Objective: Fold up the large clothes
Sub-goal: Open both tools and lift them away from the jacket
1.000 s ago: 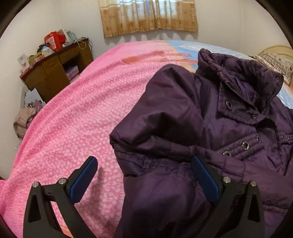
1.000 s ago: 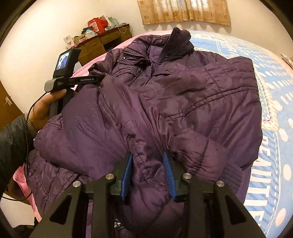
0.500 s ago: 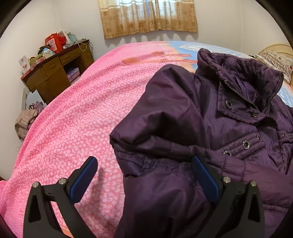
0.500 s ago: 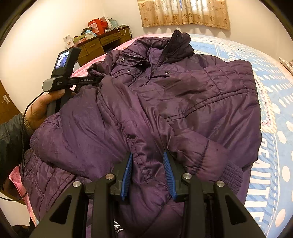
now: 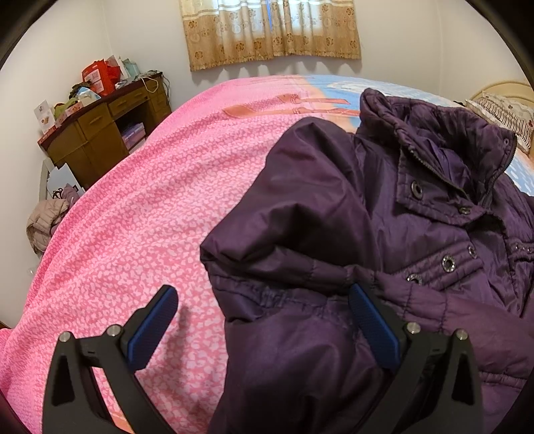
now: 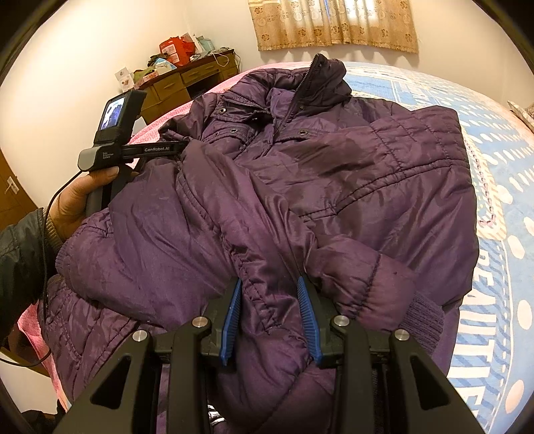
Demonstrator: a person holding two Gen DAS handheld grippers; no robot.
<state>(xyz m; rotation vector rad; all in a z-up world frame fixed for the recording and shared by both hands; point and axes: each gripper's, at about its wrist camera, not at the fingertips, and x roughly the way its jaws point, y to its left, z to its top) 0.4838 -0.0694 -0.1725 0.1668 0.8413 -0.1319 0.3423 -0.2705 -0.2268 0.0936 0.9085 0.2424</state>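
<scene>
1. A purple padded jacket (image 6: 333, 187) is seen spread on the bed (image 5: 140, 233), collar toward the curtained window (image 6: 333, 26), with both sleeves folded across its front.
2. In the right wrist view, the right gripper (image 6: 271, 317) is shown with its jaws partly closed, a thick fold of the jacket pinched between the blue pads (image 6: 230, 320).
3. In the left wrist view, the left gripper (image 5: 263, 330) is shown with its jaws wide apart; the jacket's edge lies between them, one pad over the pink bedspread, the other at the fabric, but no clamping is seen.
4. Only the right wrist view shows the hand (image 6: 80, 203) holding the left device, the ribbed cuff (image 6: 422, 317), and the blue dotted bedding (image 6: 500, 233).
5. Only the left wrist view shows the pillow (image 5: 504, 117) and a bundle on the floor (image 5: 46, 223).
6. A cluttered wooden desk (image 5: 100, 133) appears in both.
</scene>
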